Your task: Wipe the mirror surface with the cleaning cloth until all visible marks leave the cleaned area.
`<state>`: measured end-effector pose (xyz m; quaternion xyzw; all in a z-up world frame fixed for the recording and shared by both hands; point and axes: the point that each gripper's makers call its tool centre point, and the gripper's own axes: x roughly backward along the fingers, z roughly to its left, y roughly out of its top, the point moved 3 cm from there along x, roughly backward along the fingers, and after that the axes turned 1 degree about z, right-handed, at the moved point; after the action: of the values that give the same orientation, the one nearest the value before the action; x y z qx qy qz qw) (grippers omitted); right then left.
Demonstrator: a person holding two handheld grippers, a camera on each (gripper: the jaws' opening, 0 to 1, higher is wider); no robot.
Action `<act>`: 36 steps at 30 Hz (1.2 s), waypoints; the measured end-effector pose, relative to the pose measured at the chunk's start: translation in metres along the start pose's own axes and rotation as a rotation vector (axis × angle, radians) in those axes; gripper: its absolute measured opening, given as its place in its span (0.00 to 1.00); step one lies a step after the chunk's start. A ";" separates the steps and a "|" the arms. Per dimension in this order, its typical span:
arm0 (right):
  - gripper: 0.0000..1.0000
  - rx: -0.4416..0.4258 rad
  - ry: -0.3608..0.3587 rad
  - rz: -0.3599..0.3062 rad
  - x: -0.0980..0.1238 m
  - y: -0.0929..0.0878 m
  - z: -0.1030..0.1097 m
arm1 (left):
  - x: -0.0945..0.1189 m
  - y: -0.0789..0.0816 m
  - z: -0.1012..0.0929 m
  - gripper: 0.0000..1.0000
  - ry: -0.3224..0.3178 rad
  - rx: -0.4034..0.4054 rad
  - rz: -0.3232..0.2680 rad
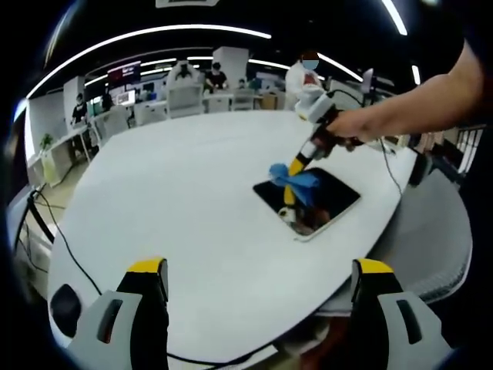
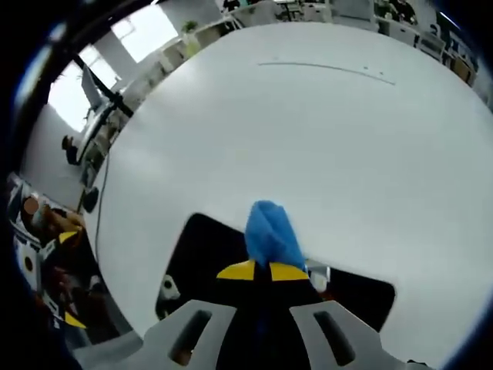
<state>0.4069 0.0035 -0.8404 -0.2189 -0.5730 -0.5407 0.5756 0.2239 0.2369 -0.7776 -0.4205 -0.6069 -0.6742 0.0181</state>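
Blue cleaning cloth [image 2: 271, 235] is bunched in our right hand-held gripper [image 2: 262, 271], which is pinching it and pressing it onto the dark mirror [image 1: 333, 193] near the desk's [image 1: 192, 200] right edge, likely to scrub marks. Our left hand-held gripper [image 1: 262, 281] is hovering spread and empty over the near edge.

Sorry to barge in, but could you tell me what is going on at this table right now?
A person is wiping a mirror lying flat on the white table near its edge. The right gripper is shut on a blue cleaning cloth and presses it onto the dark glass. The left gripper is open, hangs back above the table's near edge and holds nothing. People sit at desks in the background.
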 end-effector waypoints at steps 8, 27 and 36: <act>0.00 0.029 0.010 -0.007 0.006 -0.005 0.004 | -0.004 0.002 -0.003 0.99 -0.009 -0.007 0.001; 0.00 0.022 0.009 0.000 0.008 -0.006 -0.010 | -0.001 0.005 0.003 0.99 -0.004 -0.015 0.002; 0.00 0.021 -0.012 0.003 0.014 -0.011 -0.025 | -0.003 0.006 0.000 0.99 -0.011 -0.017 -0.001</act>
<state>0.4043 -0.0272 -0.8379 -0.2172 -0.5817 -0.5324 0.5753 0.2293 0.2335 -0.7743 -0.4241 -0.6014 -0.6770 0.0111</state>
